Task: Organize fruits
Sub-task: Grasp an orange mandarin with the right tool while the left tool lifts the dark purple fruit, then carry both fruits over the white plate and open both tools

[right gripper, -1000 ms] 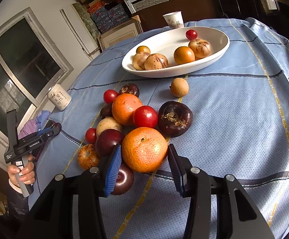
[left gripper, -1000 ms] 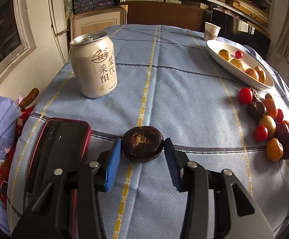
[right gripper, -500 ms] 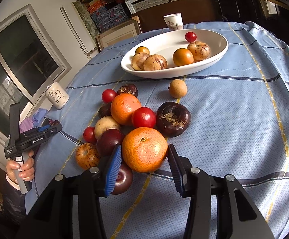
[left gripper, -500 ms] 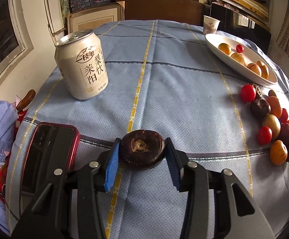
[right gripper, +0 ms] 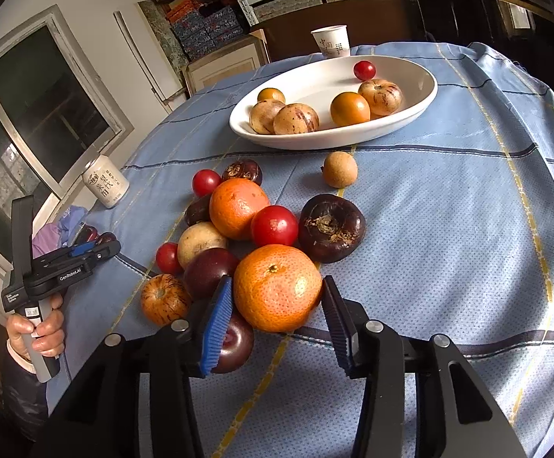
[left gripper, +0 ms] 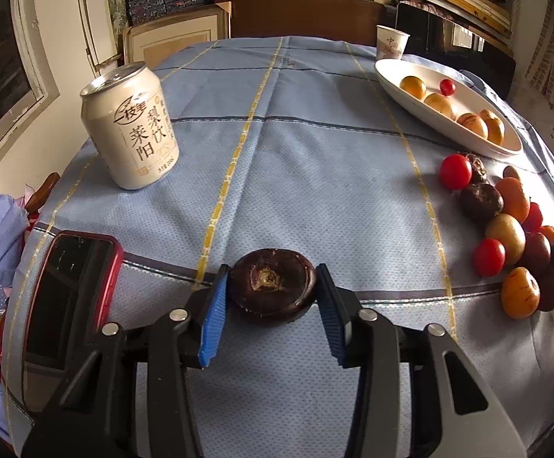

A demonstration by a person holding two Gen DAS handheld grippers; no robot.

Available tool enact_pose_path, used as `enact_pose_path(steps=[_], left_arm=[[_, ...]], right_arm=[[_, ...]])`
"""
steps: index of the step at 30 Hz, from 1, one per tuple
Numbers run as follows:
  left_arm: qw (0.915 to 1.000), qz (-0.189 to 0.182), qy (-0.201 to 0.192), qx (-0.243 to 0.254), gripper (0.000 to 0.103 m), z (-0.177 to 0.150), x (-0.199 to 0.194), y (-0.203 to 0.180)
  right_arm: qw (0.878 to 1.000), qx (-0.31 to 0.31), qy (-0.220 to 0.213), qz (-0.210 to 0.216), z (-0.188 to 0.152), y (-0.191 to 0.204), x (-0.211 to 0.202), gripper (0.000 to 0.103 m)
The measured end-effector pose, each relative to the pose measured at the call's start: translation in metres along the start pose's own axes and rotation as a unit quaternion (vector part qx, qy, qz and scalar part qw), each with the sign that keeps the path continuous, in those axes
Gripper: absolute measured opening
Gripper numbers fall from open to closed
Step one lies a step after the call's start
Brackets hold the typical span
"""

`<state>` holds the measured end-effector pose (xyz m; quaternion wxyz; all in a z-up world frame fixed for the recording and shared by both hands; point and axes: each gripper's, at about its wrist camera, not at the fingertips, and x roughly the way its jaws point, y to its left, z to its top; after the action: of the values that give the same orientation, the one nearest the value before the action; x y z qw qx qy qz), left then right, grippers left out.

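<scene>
Your left gripper (left gripper: 271, 307) has its blue fingers (left gripper: 212, 316) closed against both sides of the dark brown fruit (left gripper: 272, 291), which sits on the blue-clothed counter (left gripper: 315, 160) beside the red phone (left gripper: 71, 290). Your right gripper (right gripper: 275, 322) brackets the near orange (right gripper: 277, 287) in the fruit pile; whether its fingers touch it, you cannot tell.

Dark flat fruit (left gripper: 272, 291) on cloth, mixed fruit pile (right gripper: 246, 236), dish (right gripper: 422, 103) part-filled
</scene>
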<state>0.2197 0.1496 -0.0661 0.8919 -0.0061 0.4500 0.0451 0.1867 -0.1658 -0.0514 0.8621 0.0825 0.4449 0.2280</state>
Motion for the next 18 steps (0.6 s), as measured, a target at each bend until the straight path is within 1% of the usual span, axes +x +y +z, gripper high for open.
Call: enact_pose_path(steps=[3, 8, 18], left_arm=[[0.9998, -0.016, 0.001, 0.009, 0.044, 0.0, -0.001, -0.015], [0.999, -0.036, 0.002, 0.024, 0.043, 0.002, -0.002, -0.042], [0.9953, -0.077, -0.021, 0.054, 0.043, 0.02, -0.012, -0.095]], right_arm=[[1.0, -0.009, -0.009, -0.015, -0.001, 0.004, -0.004, 0.047], [0.999, -0.029, -0.026, -0.023, -0.002, 0.012, -0.012, 0.047], [0.998, -0.036, -0.044, -0.03, -0.003, 0.015, -0.022, 0.047]])
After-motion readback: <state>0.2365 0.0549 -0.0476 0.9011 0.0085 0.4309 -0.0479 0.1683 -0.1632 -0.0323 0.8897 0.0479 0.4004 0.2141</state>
